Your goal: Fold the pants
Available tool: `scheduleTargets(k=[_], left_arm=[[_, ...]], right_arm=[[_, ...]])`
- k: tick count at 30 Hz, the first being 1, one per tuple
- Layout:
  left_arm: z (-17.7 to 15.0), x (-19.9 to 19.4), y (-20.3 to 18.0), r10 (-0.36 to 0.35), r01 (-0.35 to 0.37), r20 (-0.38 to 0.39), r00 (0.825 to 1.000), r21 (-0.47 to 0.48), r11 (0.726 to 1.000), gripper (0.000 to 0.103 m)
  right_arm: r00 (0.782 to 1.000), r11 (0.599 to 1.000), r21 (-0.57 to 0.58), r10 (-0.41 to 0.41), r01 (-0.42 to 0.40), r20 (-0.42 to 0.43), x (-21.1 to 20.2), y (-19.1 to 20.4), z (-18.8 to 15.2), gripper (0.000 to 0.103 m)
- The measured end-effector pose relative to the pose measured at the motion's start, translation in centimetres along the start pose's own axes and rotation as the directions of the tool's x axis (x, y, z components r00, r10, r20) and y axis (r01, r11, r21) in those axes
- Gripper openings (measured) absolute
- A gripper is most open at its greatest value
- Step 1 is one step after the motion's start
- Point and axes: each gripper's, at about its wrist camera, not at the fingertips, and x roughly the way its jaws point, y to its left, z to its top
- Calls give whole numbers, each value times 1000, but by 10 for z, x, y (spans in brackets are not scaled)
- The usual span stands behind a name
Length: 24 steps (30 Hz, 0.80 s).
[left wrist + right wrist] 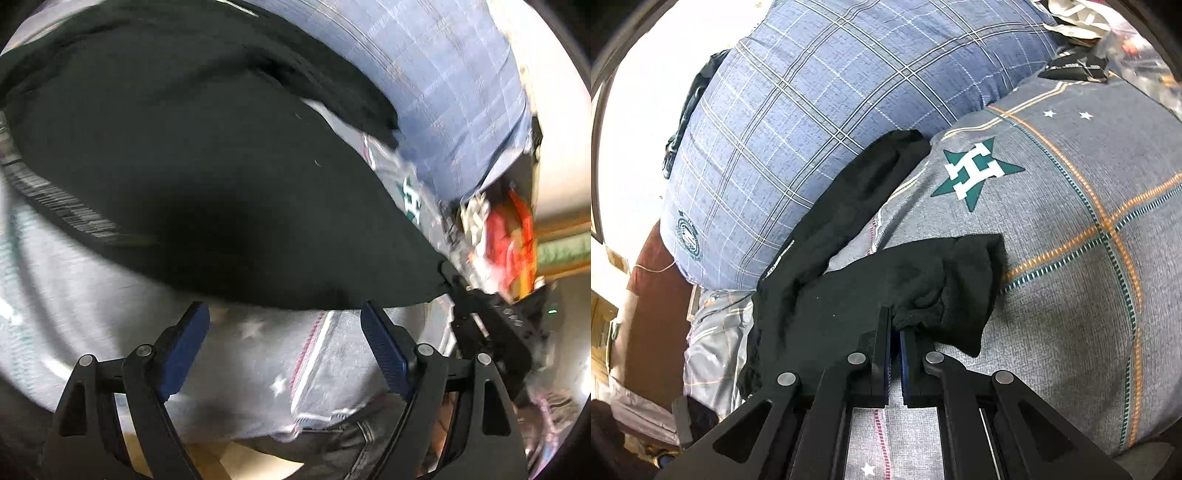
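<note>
Pants (857,295): matt black knit cloth, soft. Bedsheet (1071,295): grey woven cloth, printed. Pillow (820,110): blue checked cotton, crinkled. Right gripper (894,332): matt black plastic, metal rivets.

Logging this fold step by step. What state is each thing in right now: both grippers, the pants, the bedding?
Left gripper: open, holding nothing, just short of the pants' edge.
Right gripper: shut on bunched pants fabric.
Black pants: partly folded, one leg stretched toward the pillow.
Blue plaid pillow: lying on the bed, plump.
Grey bedspread: spread under the pants.
</note>
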Motion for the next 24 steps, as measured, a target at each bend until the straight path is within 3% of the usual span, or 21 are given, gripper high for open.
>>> scheduleTargets(k=[2,6,8,11,12,14,15,16,18,19,24], left_arm=[[8,17,-1,32,-33,-19,999,-46,998,84],[19,3,-1,29,-20,95,995,-90,996,85],[26,8,8,59,-49,69,996,-133,990,84],[25,4,15,30,-14,86,996,-177,984,84],[27,1,17,34,-17,89,995,-184,983,79],[31,-4,22,60,-39,104,993,-198,980,59],[35,-7,26,74,-52,102,992,-209,977,35],[37,-9,30,82,-59,92,992,-225,972,19],[37,-11,42,57,-33,82,995,-263,964,13],[35,-15,47,47,-20,93,995,-276,961,6],[39,-38,33,81,-45,175,981,-205,978,5]], right_arm=[[1000,1000,2,1,-1,-8,2,-1,0,3],[1000,1000,0,-4,4,-17,3,-3,1,3],[1000,1000,5,9,-9,-13,1,-3,2,3],[999,999,9,44,-44,-2,-2,-2,4,3],[999,999,7,38,-38,1,-3,-2,4,3],[1000,1000,5,28,-28,-4,-2,-2,4,3],[1000,999,11,31,-30,-8,-1,-3,4,3],[1000,1000,13,29,-29,-8,-1,-4,5,3],[1000,1000,5,9,-9,0,-2,-4,6,3],[1000,1000,0,-2,2,3,-2,-3,6,3],[999,998,-52,-32,32,-5,1,5,6,3]])
